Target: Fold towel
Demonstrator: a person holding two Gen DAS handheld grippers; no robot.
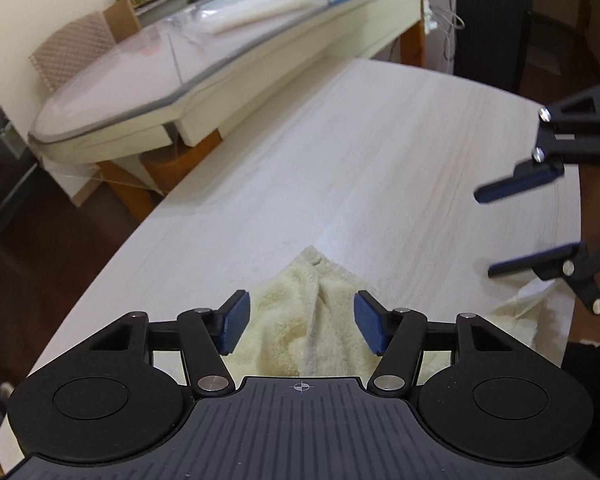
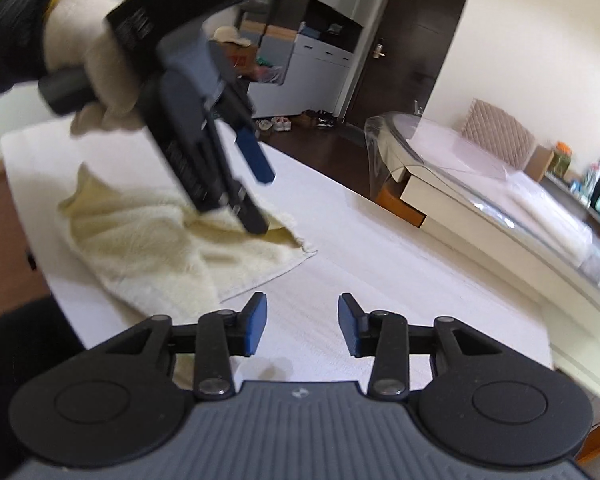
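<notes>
A pale yellow towel lies rumpled on the near end of a long whitish table, bunched into soft folds with one hemmed corner pointing out onto the bare tabletop. The left gripper hangs over the towel, angled down at it; its blue pads stand partly apart with a raised ridge of cloth showing in the gap between them, and neither pad presses on the fabric from what the left wrist view gives. From the right wrist view, that same gripper is a blurred dark shape held by a hand in a light glove with a dark sleeve behind it, its lower finger down against the towel — whether it truly touches is lost in the blur. The right gripper sits beside the towel's corner over bare table, jaws moderately apart with nothing between them. In the left wrist view it reaches in from the right edge, fingers spread, above the tabletop. Beyond the table stands a second, glass-topped table carrying clutter, and a dark door shows across the room.
</notes>
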